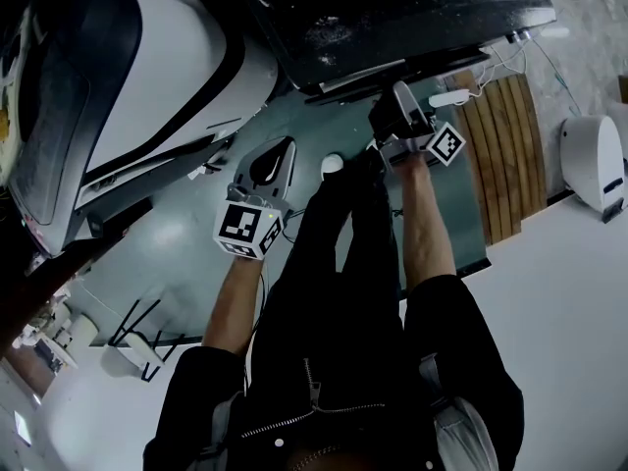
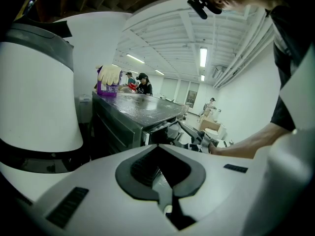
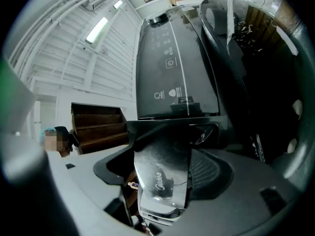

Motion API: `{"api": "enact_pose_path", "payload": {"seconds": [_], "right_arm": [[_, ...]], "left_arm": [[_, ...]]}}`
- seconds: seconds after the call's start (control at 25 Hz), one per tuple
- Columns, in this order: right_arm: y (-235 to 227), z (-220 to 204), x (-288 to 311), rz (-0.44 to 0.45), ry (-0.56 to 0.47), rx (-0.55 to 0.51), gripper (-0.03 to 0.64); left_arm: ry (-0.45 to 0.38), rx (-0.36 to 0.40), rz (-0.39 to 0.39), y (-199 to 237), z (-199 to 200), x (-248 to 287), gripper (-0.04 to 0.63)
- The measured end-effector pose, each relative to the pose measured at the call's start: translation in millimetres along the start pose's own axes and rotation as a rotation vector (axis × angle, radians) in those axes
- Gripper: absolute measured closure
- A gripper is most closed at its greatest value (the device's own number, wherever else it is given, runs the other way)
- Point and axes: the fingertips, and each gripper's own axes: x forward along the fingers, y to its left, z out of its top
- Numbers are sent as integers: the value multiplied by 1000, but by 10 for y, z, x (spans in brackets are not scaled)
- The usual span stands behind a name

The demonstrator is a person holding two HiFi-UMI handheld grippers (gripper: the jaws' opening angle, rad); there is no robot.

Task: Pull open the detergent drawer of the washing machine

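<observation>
At the far left of the head view a big white-and-black housing (image 1: 147,77) fills the corner above a green floor (image 1: 177,263). Beside it the left tongs (image 1: 285,150) hang over that floor, with their marker cube (image 1: 247,229) nearest the camera. In the left gripper view these tongs (image 2: 157,149) are drawn narrow. The tips meet, only the hollow of the dark pads (image 2: 133,168) is left between them, and nothing is held. They are well apart from the machine.

In the middle, the person's black jacket (image 1: 343,361) and both bare forearms reach forward.

Further right, the right tongs (image 1: 392,101) sit at the front edge of the washing machine (image 1: 392,8), whose dark, wet-looking top runs along the upper edge of the head view. The right gripper view shows these tongs (image 3: 172,132) closed on the detergent drawer (image 3: 162,176). Its silvery front, with a printed logo, is pinched between the pads just below the machine's dark control panel (image 3: 172,68). In the left gripper view the drawer (image 2: 167,128) seems to stand a little way out of the machine's front, though I cannot tell how far. On the machine's top (image 2: 128,112), a pale glove lies on a purple container (image 2: 108,82).

Right of the machine lie wooden slats (image 1: 500,155), and past them a small white device (image 1: 594,160).
</observation>
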Motion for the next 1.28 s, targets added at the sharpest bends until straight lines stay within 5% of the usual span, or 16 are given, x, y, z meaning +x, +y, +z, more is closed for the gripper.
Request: {"api": "enact_pose_path", "payload": {"seconds": [1.28], "right_arm": [[270, -137, -776, -9, -22, 22, 282]], "left_arm": [[-2, 66, -66, -103, 99, -41, 575]]}}
